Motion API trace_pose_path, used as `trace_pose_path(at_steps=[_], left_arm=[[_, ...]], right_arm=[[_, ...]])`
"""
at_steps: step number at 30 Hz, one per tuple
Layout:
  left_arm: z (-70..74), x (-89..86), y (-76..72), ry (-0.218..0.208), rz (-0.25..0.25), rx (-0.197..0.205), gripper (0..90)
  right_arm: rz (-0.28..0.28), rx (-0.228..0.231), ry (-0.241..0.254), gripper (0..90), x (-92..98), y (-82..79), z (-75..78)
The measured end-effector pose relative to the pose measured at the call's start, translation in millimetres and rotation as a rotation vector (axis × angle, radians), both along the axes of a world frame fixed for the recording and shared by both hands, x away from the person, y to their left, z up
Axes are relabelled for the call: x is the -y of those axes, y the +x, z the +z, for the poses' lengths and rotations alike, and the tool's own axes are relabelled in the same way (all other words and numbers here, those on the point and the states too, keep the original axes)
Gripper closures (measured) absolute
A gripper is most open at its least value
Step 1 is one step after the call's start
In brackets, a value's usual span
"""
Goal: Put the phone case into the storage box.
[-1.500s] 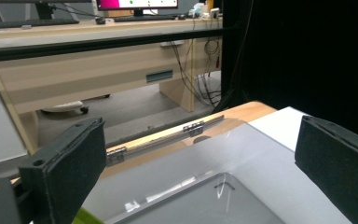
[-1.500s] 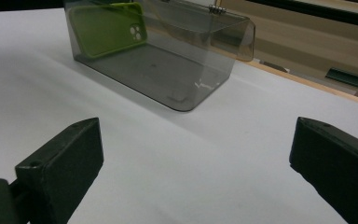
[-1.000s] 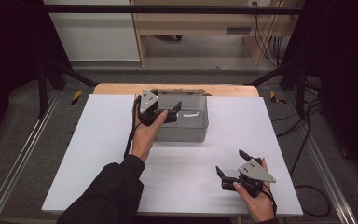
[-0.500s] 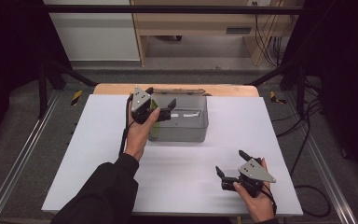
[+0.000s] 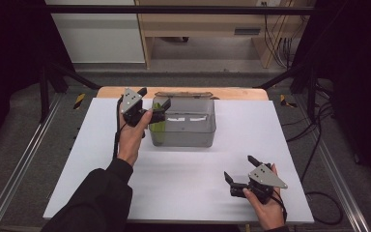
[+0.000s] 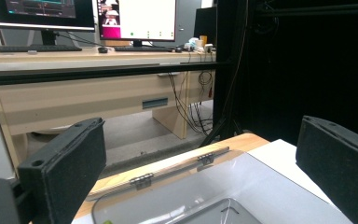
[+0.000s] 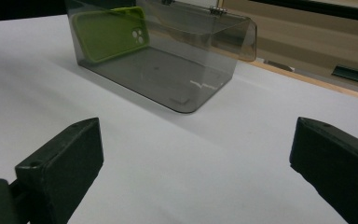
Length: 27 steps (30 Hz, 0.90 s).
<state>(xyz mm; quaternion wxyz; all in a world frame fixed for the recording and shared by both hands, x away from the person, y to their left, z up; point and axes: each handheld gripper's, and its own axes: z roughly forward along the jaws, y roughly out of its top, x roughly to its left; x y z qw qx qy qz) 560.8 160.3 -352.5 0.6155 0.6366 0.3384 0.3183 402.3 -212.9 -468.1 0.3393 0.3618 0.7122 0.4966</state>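
A smoky clear plastic box [image 5: 193,134] with its hinged lid folded back stands at the back middle of the white table [image 5: 174,188]. A green phone case [image 5: 156,131] leans on edge against the box's left wall, and in the right gripper view the phone case [image 7: 109,33] sits inside the box [image 7: 168,74]. My left gripper [image 5: 163,110] hovers open above the box's left end, empty, and the left gripper view looks over the lid hinges [image 6: 142,179]. My right gripper [image 5: 240,168] rests open and empty near the front right, facing the box.
A wooden board [image 5: 125,91] edges the table's far side. Metal rails [image 5: 14,169] run along both sides of the table, with cables [image 5: 319,140] on the floor at right. A desk with monitors [image 6: 74,14] stands beyond.
My left gripper has drawn back to the left, from over the box's middle to its left end. The right gripper has stayed put.
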Motion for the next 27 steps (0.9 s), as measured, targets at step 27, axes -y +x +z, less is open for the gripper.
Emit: trace_pose_path(at_steps=[27], left_arm=[[14.7, -42.3, -16.8, -0.02, 0.022, 0.021, 1.3]], right_arm=[[-0.008, -0.001, -0.012, 2.8, -1.5, -0.1, -1.3]])
